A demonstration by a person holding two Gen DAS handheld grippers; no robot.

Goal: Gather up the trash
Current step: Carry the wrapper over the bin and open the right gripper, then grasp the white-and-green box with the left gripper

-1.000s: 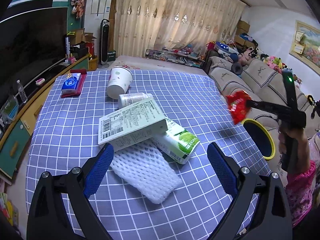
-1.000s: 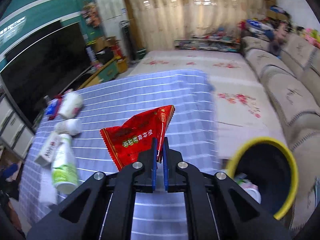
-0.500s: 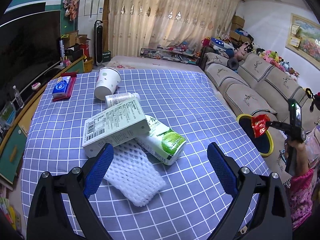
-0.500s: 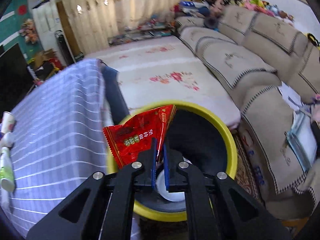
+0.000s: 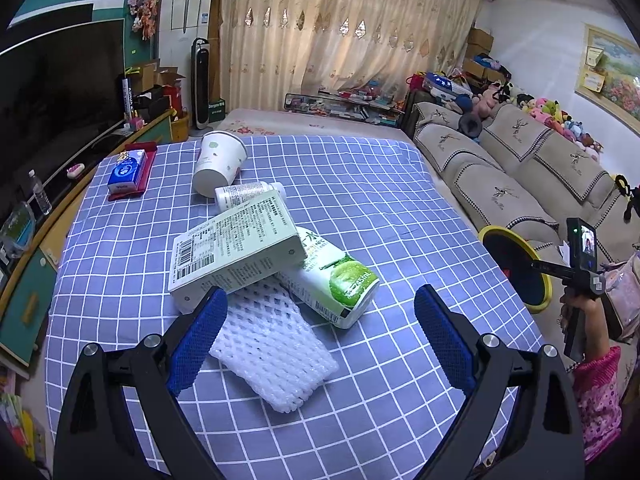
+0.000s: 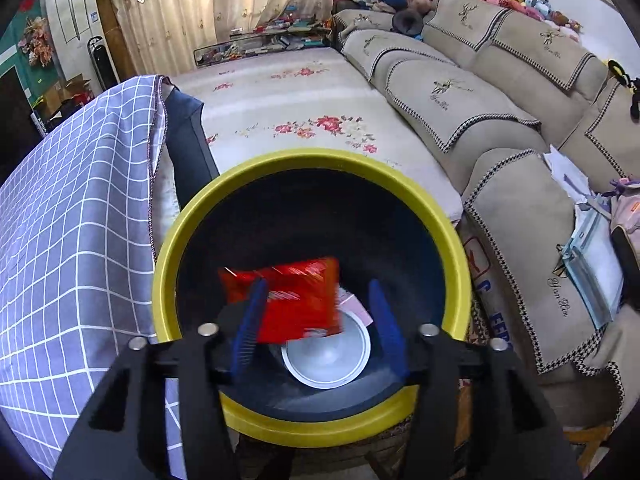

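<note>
Right wrist view: right gripper (image 6: 314,320) poised over the yellow-rimmed bin (image 6: 168,256), jaws just parted and no longer pinching the red wrapper (image 6: 296,300), now blurred, loose between and beyond the fingertips, inside the bin mouth above a white lid (image 6: 326,360). Best held steady above the opening until the wrapper clears, then drawn back toward the checked tablecloth (image 6: 60,220). Long axis of the wrapper roughly across the jaws, left to right, flat face up. Left gripper (image 5: 316,336) spread wide, empty, above the foam net (image 5: 272,360).
</note>
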